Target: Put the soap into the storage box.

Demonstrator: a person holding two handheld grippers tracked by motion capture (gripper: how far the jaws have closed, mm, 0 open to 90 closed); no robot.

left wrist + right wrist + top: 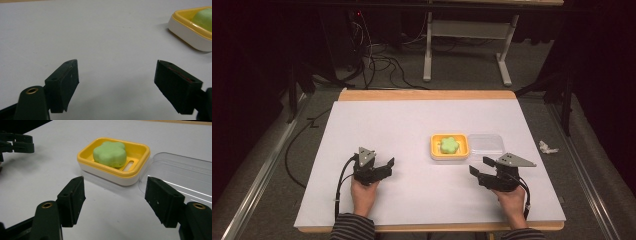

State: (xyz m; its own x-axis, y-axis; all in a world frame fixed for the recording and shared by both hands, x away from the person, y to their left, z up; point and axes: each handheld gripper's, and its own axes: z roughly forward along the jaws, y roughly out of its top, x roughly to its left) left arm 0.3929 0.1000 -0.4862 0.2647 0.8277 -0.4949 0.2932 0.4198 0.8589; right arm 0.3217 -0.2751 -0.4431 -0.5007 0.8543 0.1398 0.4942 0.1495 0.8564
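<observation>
A yellow and white soap dish (434, 148) (141, 155) (180, 23) sits right of the table's middle, holding a green flower-shaped soap (450, 145) (109, 153) (203, 16). A clear plastic lid (485, 143) (180, 173) lies touching the dish's right side. My left gripper (388, 167) (116, 83) rests on the white table to the left of the dish, open, with nothing between its jaws. My right gripper (479, 166) (115, 198) stands open just in front of the dish and lid, also holding nothing.
The white tabletop (402, 125) has wooden edges front and back. A crumpled scrap of paper (547, 147) lies on the floor to the right. A white table frame (467, 30) and cables (377, 60) stand beyond the far edge.
</observation>
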